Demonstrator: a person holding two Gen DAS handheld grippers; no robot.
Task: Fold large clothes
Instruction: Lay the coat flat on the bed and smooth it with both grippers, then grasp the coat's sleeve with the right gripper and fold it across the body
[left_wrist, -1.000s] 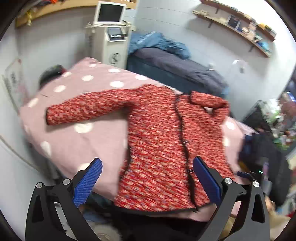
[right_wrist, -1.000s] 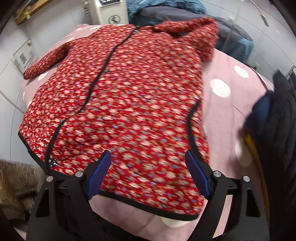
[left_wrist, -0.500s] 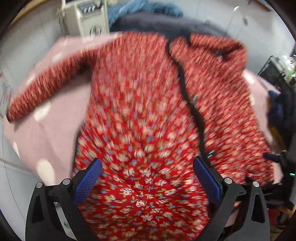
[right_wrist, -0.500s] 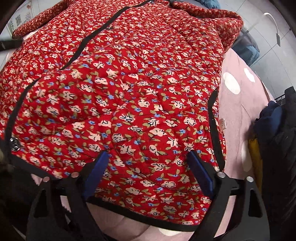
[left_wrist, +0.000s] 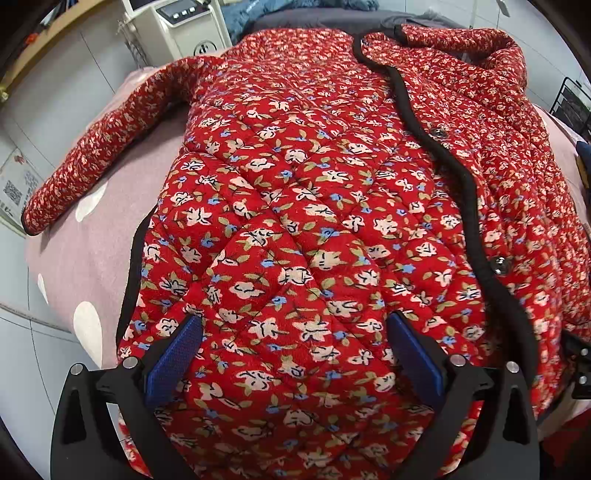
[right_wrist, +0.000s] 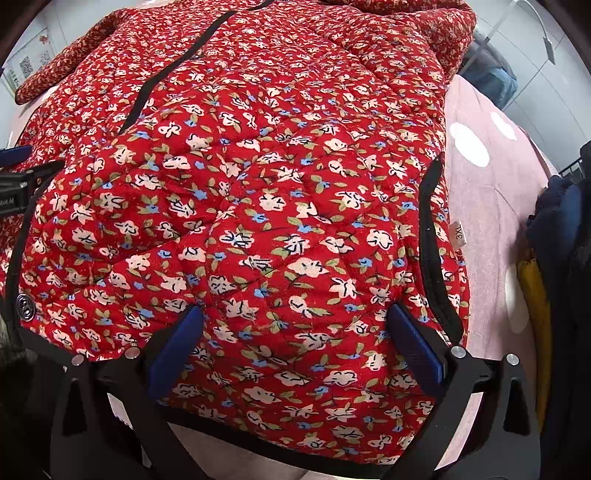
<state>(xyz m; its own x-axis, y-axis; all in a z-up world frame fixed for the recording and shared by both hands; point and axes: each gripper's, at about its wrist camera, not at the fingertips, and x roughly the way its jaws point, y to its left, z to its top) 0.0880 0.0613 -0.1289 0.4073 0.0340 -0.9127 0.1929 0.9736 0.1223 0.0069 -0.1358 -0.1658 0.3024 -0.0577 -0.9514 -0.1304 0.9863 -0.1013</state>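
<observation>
A red floral quilted jacket (left_wrist: 295, 206) lies front-up and spread over a pink polka-dot bed cover (left_wrist: 85, 236), its hem at the near edge of the bed and its collar toward the far edge. One sleeve (left_wrist: 99, 155) stretches out toward the bed's left edge; the other is folded over near the collar. Black piping runs down the snap placket (left_wrist: 436, 155) and round the hem.

The left gripper (left_wrist: 295, 354) hangs low over the hem on the jacket's left panel, fingers spread wide with nothing between them. The right gripper (right_wrist: 295, 343) sits over the right panel just above the black hem edge, fingers equally wide and empty. A white size tag (right_wrist: 458, 233) shows at the side slit beside it. Whether either gripper's pads touch the cloth cannot be told.

This looks like the approach before a first grasp at the hem. The risks, as I judge them:
- The padding is thick, so a shallow pinch may catch only the top layer and let the back panel drag behind, leaving a lopsided fold.
- The hem overhangs the near edge, so a slipped grip could let the weight slide the jacket off the bed.
- The outstretched sleeve may trail and bunch under the body if the fold begins before it is tucked in.
- Uneven lifting by the two grippers could pop the placket open.
</observation>
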